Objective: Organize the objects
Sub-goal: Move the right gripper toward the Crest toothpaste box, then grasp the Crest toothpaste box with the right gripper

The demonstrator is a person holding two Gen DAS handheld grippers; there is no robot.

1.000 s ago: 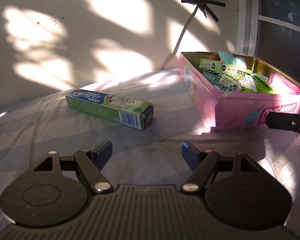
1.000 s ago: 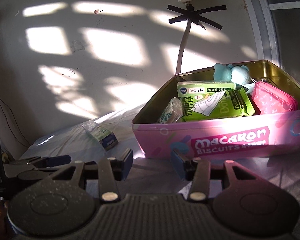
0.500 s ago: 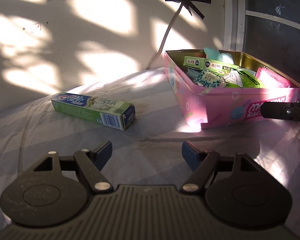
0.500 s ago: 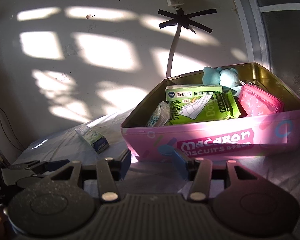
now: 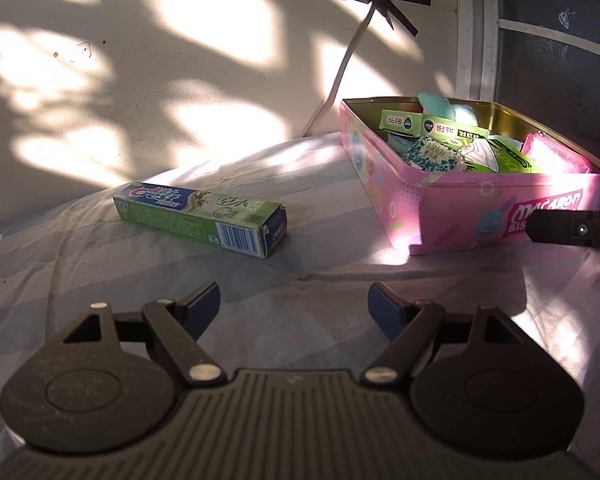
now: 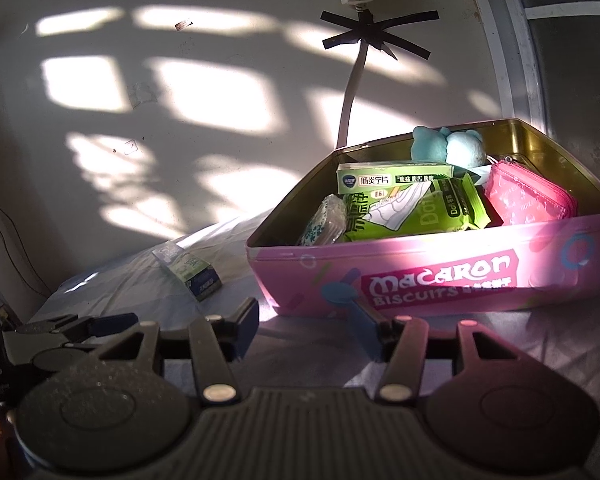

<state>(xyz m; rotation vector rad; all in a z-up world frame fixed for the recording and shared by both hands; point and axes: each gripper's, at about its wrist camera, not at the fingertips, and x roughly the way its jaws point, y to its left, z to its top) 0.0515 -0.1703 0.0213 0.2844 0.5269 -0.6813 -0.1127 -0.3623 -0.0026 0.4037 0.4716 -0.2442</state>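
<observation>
Green toothpaste box: flat on sheet, left of tin, only item outside; likely next pick.
Pink tin: lidless, packed.
Left gripper: jaws wide, empty, facing box.
Right gripper: jaws apart, empty, near tin front.

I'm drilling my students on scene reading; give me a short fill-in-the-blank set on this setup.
1. The toothpaste box lies ____ the pink tin.
2. The word MACARON is printed on the tin's ____ side.
3. The left gripper holds ____.
4. The right gripper has its jaws ____.

Missing words: outside; pink; nothing; open
</observation>
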